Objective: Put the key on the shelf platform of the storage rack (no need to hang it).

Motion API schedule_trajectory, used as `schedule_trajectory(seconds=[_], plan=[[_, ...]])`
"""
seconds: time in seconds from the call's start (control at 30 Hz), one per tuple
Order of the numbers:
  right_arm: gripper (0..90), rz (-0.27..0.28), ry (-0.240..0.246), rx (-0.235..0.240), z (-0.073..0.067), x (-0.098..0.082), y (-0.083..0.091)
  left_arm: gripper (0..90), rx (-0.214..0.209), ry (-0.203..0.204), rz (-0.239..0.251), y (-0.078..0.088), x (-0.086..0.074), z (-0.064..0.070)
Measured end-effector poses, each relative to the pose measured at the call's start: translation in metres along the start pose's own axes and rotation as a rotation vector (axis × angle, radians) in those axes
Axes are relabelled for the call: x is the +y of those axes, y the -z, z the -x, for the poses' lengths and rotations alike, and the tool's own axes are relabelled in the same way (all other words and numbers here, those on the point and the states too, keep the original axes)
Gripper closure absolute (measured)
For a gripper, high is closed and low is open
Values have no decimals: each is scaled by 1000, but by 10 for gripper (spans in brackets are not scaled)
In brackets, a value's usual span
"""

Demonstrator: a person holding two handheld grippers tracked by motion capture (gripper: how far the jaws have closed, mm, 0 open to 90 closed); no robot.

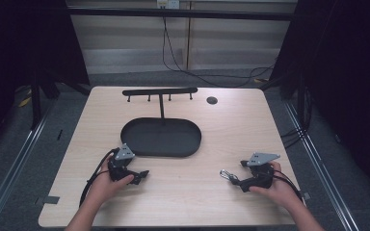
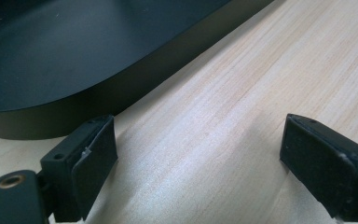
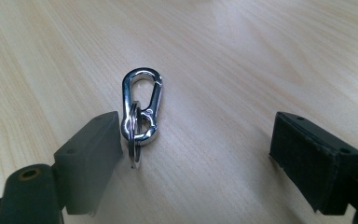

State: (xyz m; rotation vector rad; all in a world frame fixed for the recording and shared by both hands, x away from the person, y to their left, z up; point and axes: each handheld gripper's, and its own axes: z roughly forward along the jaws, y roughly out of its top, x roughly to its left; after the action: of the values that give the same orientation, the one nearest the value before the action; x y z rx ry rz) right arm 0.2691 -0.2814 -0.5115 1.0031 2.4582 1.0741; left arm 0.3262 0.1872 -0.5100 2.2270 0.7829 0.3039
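A small silver carabiner (image 3: 142,100) with a key ring (image 3: 134,145) on it lies flat on the wooden table. My right gripper (image 3: 196,135) stands open around it, and the clip rests right beside the left-hand pad (image 3: 95,154), far from the other pad. From above, the carabiner (image 1: 228,175) lies just left of the right gripper (image 1: 243,182), near the table's front right. My left gripper (image 2: 198,135) is open with only bare wood between its pads, close to the wall of the black oval tray (image 2: 135,88). In the high view the left gripper (image 1: 142,175) sits by the tray's front left corner.
The black oval tray (image 1: 161,153) sits mid-table. Behind it stands a black T-shaped rack (image 1: 160,91) with several small pegs under its bar. A dark round hole (image 1: 212,100) marks the table's back right. Cables hang at the wall beyond.
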Motion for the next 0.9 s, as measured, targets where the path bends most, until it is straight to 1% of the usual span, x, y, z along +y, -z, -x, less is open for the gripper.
schedule_trajectory(seconds=[0.17,0.2,0.23,0.3,0.33,0.4,0.43,0.47,0.5,0.53,0.57,0.6,0.63,0.67,0.73,0.77,0.8,0.83,0.9], plan=[[158,-1,-8,-6,-1,0,0,104,0,0,0,0,0,0],[163,-12,-12,-12,-2,2,0,104,0,0,0,0,0,0],[163,-12,-12,-12,-2,2,0,103,0,0,0,0,0,0],[167,-34,-3,-9,-3,5,0,102,-2,0,-1,0,0,0],[174,-60,1,-3,-5,7,1,100,-2,0,-2,0,0,0],[214,-75,1,7,-5,9,1,100,-2,0,-2,0,0,0],[214,-75,1,7,-5,9,1,99,-2,0,-2,0,0,0],[229,-89,-1,11,-6,11,2,99,-2,1,-1,0,0,0],[231,-115,-2,21,-6,14,3,99,-1,1,-1,0,0,0],[253,-138,-2,40,-7,17,5,98,-3,0,-2,0,0,0],[253,-138,-2,40,-7,17,5,97,-3,0,-2,0,0,0],[257,-183,-2,60,-8,22,6,95,-1,-1,-7,0,0,0],[257,-183,-2,60,-8,22,6,93,-1,-1,-7,0,0,0],[253,-223,1,68,-8,25,6,93,-2,-1,-7,0,0,0],[251,-263,13,70,-9,30,4,92,-1,-1,-8,0,0,0],[252,-289,9,72,-10,33,4,91,-3,-1,-6,0,0,0],[252,-308,19,71,-11,35,3,91,-3,-1,-7,0,0,0],[257,-315,26,67,-12,38,3,90,-3,-3,-5,0,0,0],[281,-308,36,57,-15,43,5,88,-4,-4,-6,-1,1,0]])
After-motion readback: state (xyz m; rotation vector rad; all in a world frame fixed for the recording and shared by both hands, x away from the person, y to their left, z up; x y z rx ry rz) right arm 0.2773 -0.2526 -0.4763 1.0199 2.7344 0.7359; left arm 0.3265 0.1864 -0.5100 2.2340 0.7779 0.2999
